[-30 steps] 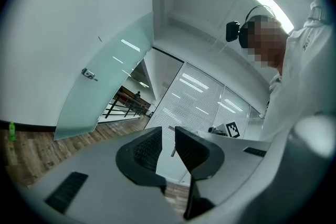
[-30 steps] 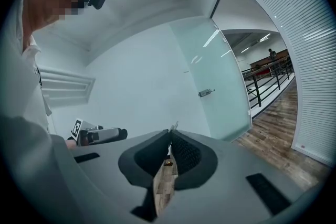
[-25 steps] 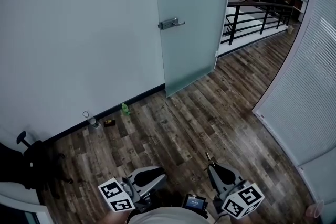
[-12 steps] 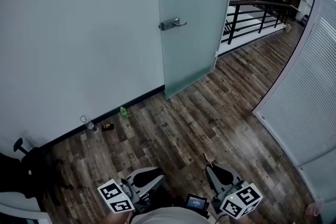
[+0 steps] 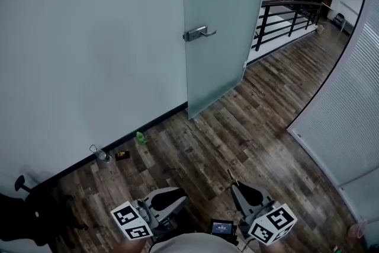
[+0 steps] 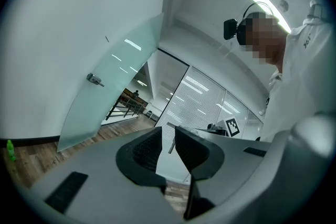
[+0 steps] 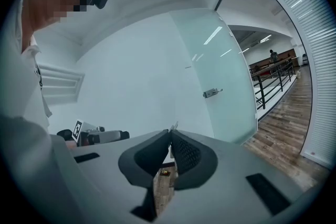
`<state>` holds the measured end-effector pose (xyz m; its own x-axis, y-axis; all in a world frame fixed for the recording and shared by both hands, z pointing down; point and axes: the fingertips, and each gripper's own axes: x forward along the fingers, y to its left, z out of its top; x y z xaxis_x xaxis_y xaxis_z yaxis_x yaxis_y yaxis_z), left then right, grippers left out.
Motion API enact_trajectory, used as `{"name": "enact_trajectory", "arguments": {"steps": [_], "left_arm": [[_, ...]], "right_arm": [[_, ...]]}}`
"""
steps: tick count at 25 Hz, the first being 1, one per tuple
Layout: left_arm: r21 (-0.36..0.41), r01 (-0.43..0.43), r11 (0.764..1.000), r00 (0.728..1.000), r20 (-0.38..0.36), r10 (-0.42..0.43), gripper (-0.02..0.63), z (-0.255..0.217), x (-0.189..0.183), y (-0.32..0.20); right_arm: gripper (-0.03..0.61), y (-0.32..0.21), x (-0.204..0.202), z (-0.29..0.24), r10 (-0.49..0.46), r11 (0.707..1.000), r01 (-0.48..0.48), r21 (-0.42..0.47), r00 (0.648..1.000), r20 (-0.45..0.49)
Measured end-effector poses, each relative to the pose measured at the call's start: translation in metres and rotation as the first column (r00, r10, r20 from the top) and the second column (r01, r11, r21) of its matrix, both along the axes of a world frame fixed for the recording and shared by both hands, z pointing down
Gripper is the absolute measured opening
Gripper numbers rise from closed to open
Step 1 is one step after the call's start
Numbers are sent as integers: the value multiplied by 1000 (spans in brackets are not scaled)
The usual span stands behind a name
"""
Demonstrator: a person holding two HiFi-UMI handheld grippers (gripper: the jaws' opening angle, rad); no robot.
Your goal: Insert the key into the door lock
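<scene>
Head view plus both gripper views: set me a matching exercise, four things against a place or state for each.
Things:
1. door handle
2. green object
3. left tongs
4. right tongs

Places or states:
A. shut on the key, whose tip sticks out
B. on the floor beside the wall
C. on the frosted glass door
D. open, nothing held

Pairs: 1-C, 2-B, 3-D, 4-A
</scene>
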<state>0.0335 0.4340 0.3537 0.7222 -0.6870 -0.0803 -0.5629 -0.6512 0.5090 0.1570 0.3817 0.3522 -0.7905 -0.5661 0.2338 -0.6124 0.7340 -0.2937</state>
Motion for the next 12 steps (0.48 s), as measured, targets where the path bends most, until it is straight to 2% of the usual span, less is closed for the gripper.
{"name": "enact_trajectory", "arguments": {"steps": [5, 12], "left_arm": [[-4, -18, 1000, 1000, 6, 18, 86, 5, -29, -21], [-9, -39, 999, 999, 7, 39, 86, 7, -50, -47]], "right_arm": [[23, -20, -27, 2, 20, 1000, -20, 5, 1000, -12], [23, -47, -52, 1, 33, 999, -33, 11, 999, -20]]}}
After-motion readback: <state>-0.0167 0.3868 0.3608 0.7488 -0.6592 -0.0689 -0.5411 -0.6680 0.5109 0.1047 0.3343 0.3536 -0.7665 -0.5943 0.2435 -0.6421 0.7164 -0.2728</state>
